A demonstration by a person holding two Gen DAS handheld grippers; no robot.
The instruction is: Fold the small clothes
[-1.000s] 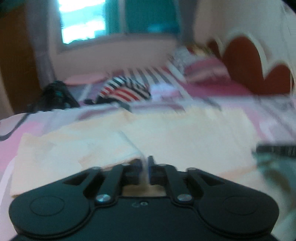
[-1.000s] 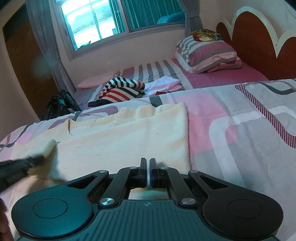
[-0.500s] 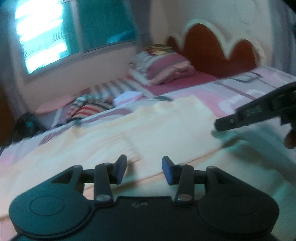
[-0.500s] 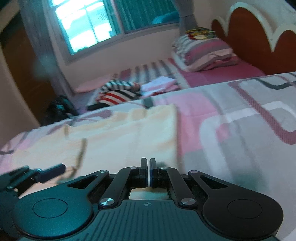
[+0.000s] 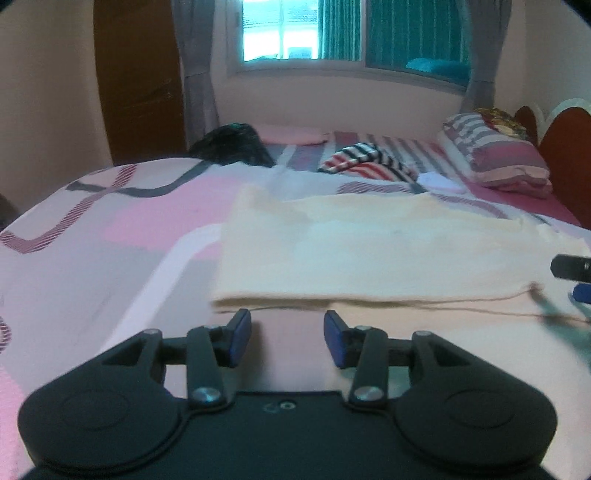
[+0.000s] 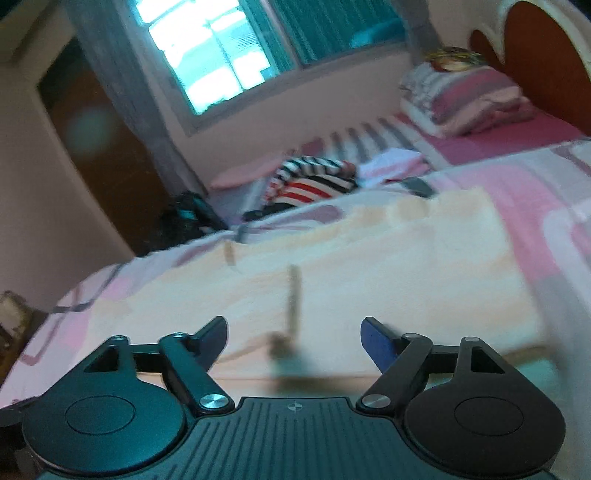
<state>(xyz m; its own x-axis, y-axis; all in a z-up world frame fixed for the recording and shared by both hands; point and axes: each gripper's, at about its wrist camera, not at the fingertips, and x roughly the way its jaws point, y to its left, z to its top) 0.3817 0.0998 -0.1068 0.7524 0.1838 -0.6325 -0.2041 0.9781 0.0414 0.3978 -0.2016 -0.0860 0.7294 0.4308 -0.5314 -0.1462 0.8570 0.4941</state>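
Cream cotton, soft and limp by the look of it, the cloth [image 5: 369,254] lies flat on the pink patterned bedspread [image 5: 122,229], its long axis running left to right and a doubled edge nearest. The left gripper [image 5: 287,332] and right gripper [image 6: 293,332] both gape, holding nothing. Best pinched at the near corners, probably; it would sag elsewhere.

Daylight comes from the window [image 5: 301,31], whose panes blow out to white-cyan glare in both my views. The room is dim and pinkish. My left view is soft, with the cream cloth [image 5: 369,254] smeared. My right view is tilted and motion-blurred throughout. Fisheye bending curves the walls, and the corners go dark.
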